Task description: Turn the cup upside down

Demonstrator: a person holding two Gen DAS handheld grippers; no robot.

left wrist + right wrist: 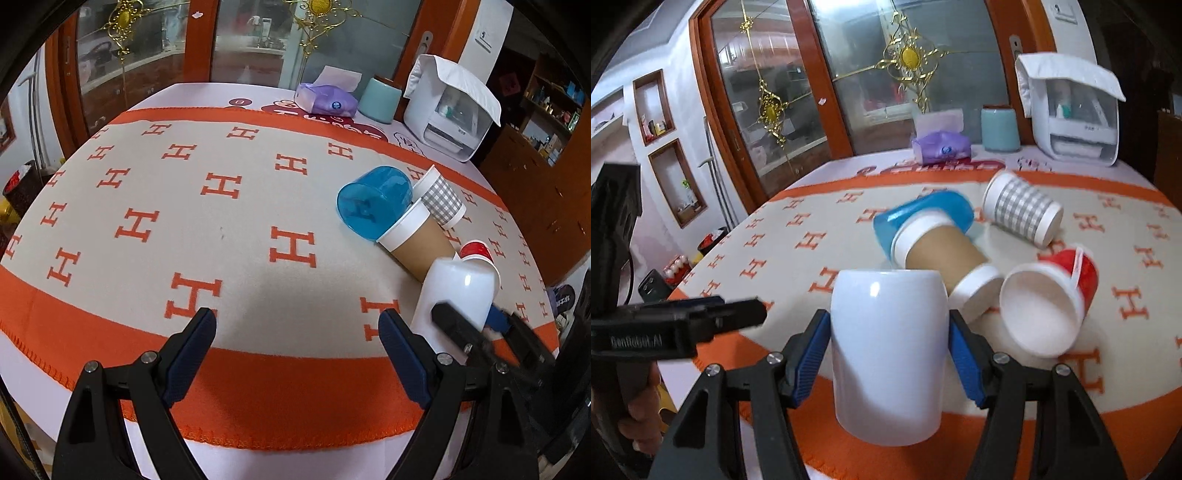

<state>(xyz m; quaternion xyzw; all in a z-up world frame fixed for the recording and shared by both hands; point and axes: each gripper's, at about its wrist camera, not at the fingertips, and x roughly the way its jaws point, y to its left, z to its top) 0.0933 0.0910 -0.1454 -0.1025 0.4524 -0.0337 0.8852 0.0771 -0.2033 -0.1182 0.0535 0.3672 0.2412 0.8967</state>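
The white cup (886, 354) is sitting in my right gripper (888, 354), whose blue pads (812, 354) are pressing on its two sides; it is hanging over the near orange border of the blanket (184, 229), close to the table's near edge, and I cannot tell whether its base is touching the cloth. In the left wrist view the same cup (458, 295) is showing near the near right corner of the blanket, with my right gripper's black fingers (454, 325) around it.

My left gripper (297, 354) is hovering with its jaws spread wide and nothing between them, over the near orange border, left of the cup.

Just behind the cup, a brown paper cup (942, 258) is lying on its side, its white rim pushed against a blue cup (923, 218) that is also lying down. A red cup (1067, 291) is lying just right of the brown one, its mouth facing me. A grey checked cup (1023, 214) is lying farther back.

At the far edge a tissue pack (942, 147), a pale teal canister (999, 129) and a white appliance (1071, 118) are standing.
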